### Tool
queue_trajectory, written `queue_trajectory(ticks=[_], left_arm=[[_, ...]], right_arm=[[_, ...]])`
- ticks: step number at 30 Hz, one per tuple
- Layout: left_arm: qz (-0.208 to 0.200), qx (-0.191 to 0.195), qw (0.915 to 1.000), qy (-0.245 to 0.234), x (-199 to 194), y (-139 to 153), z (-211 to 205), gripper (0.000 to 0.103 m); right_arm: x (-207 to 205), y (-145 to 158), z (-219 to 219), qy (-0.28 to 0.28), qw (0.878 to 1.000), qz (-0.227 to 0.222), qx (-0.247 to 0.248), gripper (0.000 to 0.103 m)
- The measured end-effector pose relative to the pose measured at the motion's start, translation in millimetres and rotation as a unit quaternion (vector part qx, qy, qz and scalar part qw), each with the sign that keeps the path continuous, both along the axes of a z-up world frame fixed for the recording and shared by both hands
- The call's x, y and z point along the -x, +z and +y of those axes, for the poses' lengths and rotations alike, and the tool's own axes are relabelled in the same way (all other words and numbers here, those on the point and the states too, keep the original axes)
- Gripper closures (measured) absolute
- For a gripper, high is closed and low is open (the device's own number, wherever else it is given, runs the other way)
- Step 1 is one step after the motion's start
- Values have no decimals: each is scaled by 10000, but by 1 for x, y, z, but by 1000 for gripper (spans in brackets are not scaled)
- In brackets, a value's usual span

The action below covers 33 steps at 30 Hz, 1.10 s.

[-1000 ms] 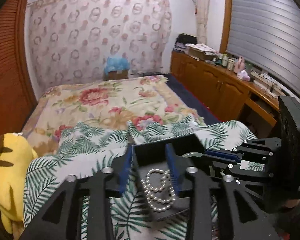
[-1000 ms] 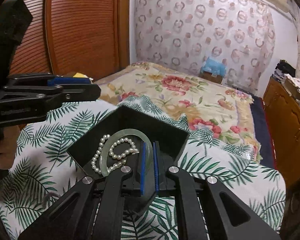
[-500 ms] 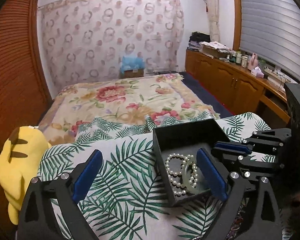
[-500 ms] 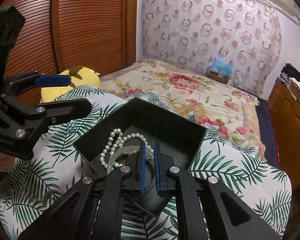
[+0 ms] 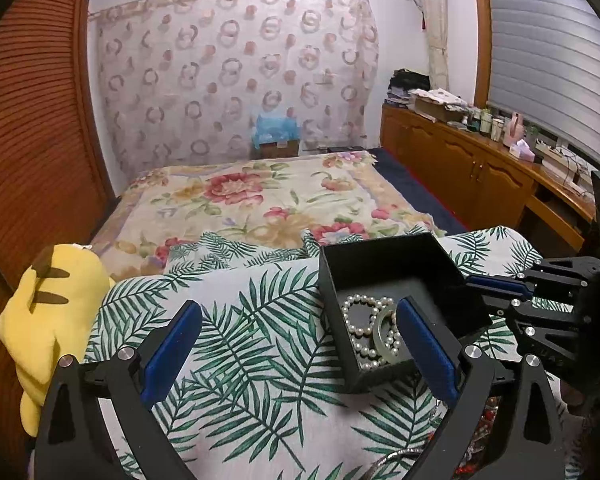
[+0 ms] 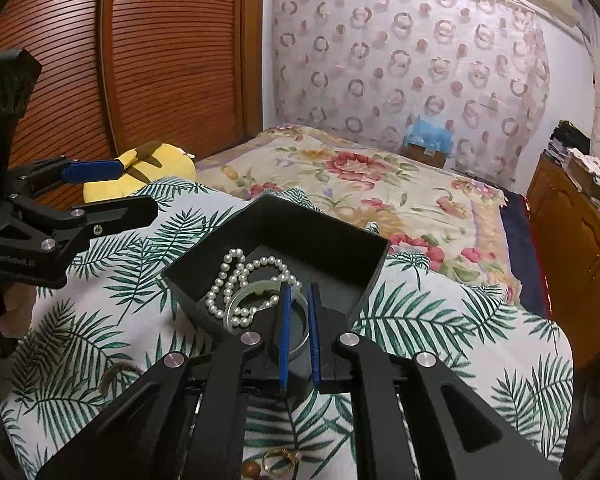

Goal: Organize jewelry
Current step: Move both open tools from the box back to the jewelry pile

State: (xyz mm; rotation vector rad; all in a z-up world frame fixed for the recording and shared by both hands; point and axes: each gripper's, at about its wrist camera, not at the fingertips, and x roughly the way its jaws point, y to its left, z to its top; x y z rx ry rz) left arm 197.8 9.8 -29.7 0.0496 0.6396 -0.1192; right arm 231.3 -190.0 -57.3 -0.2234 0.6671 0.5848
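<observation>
A black open box (image 5: 384, 264) (image 6: 300, 236) sits on the palm-leaf cloth. In it lie a pearl necklace (image 5: 360, 320) (image 6: 236, 272) and a pale green bangle (image 5: 382, 336) (image 6: 240, 304). My left gripper (image 5: 300, 344) is wide open and empty, to the left of the box and back from it. It shows at the left of the right wrist view (image 6: 116, 192). My right gripper (image 6: 298, 300) is nearly shut, its blue pads astride the box's near wall over the bangle's rim. It shows at the right of the left wrist view (image 5: 496, 288).
A yellow plush toy (image 5: 48, 312) (image 6: 140, 176) lies at the cloth's left edge. Loose gold rings and beads (image 6: 276, 464) lie near the front edge, with red beads (image 5: 488, 420). The floral bed (image 5: 252, 208) lies behind, a wooden cabinet (image 5: 480, 176) to the right.
My left gripper let go of the box, opened wide and drew back to the left. The right gripper stays narrow at the box's near wall, with the box a little further from it.
</observation>
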Motion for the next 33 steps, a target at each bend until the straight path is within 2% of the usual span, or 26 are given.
queue_trajectory(ticks=[3,5,9,14,20,27,33], left_arm=[[-15,-16,10000,12,7,2,0,9],[-17,-22,10000,17,12,3,0,8],[-19,7,10000,18,27,1,0,8],[54,107,9999,-89,49,-5,0,8],[167,152,9995,-200,74,-19,-3,8],[301,213,9990,-246,98,-36,-1,8],[401,236,9986,-247,110,-44,3,8]], right_arm=[[8,1,-4,-45,10000,-1,-31,88],[16,0,-6,-80,9999,-3,-63,80],[31,-1,-11,-148,9999,17,-81,78],[52,1,-21,-255,9996,-14,-106,63],[77,-9,-34,-343,9993,122,-98,59],[96,-27,-30,-141,9990,405,-121,58],[97,-34,-12,125,9984,548,-112,44]])
